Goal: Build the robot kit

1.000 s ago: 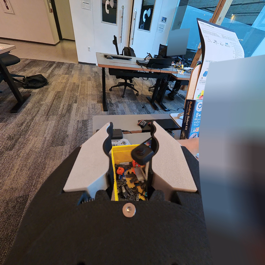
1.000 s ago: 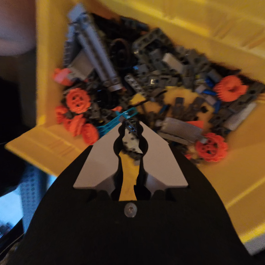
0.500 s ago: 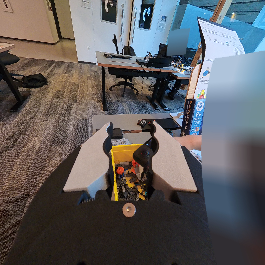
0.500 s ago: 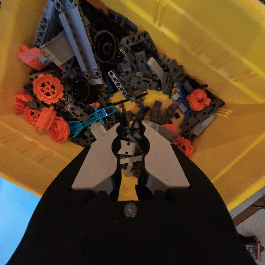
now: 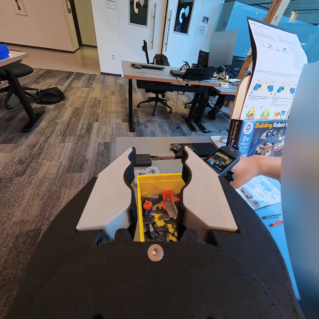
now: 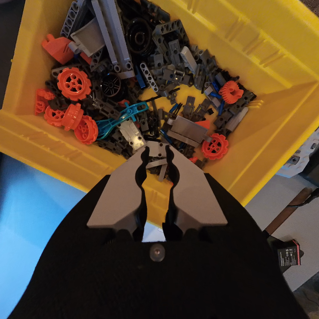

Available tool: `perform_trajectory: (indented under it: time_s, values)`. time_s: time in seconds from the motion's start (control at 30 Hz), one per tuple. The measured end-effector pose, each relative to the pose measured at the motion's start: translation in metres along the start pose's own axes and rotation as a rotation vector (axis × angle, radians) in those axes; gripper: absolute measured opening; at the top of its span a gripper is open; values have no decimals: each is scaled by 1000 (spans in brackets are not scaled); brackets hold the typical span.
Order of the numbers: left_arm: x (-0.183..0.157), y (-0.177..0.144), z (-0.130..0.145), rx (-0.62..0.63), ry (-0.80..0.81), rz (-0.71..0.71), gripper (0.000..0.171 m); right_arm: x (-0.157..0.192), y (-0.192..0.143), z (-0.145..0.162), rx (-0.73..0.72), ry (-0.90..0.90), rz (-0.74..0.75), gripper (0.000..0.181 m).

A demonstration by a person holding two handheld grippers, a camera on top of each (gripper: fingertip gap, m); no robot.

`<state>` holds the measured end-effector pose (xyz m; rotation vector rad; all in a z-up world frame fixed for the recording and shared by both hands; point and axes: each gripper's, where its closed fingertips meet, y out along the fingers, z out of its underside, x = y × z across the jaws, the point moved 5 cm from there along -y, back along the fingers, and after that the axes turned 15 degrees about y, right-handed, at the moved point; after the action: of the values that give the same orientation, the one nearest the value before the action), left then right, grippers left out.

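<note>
Office carpet [image 5: 51,164] and desks fill the background beyond a grey surface [image 5: 146,143]. On that surface sits a yellow bin [image 6: 259,57] of loose building-toy parts: orange gear wheels [image 6: 73,83], a black tyre [image 6: 138,37], a teal curved piece [image 6: 120,117]. A robot-kit box [image 5: 259,136] stands just beside. The left hand-held gripper [image 5: 157,155] hovers above the bin, fingers wide apart. The right hand-held gripper [image 6: 156,148] is clamped on a small grey piece [image 6: 155,149].

left wrist view high, facing across office, right wrist view close, looking down (both share yellow bin [image 5: 156,183])
</note>
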<state>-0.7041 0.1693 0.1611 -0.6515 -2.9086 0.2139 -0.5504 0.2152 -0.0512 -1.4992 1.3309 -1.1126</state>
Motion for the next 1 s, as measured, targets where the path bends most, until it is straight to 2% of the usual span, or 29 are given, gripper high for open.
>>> perform_trajectory:
  time_s: [0.13, 0.37, 0.57, 0.73, 0.8, 0.9, 1.0]
  values:
    - [-2, 4, 1, 17, 9, 0, 50, -7, -2, -2, -54, -44, 64, 20]
    - [-4, 4, 1, 15, 11, 9, 50, -20, -9, -34, -261, -21, -20, 54]
    - [-5, 2, 0, 10, 14, 18, 50, -48, 8, -51, -206, 36, 72, 55]
    - [-1, -2, -1, -12, -2, 16, 51, -71, 11, -54, -130, -51, 246, 50]
    - [-1, -3, -1, -10, -3, 23, 51, -72, 13, -52, -122, -81, 235, 42]
    - [1, -5, -1, -22, -14, 27, 51, -77, 17, -52, -108, -88, 269, 43]
    - [3, -8, -2, -31, -19, 25, 50, -66, 17, -62, -145, -154, 254, 34]
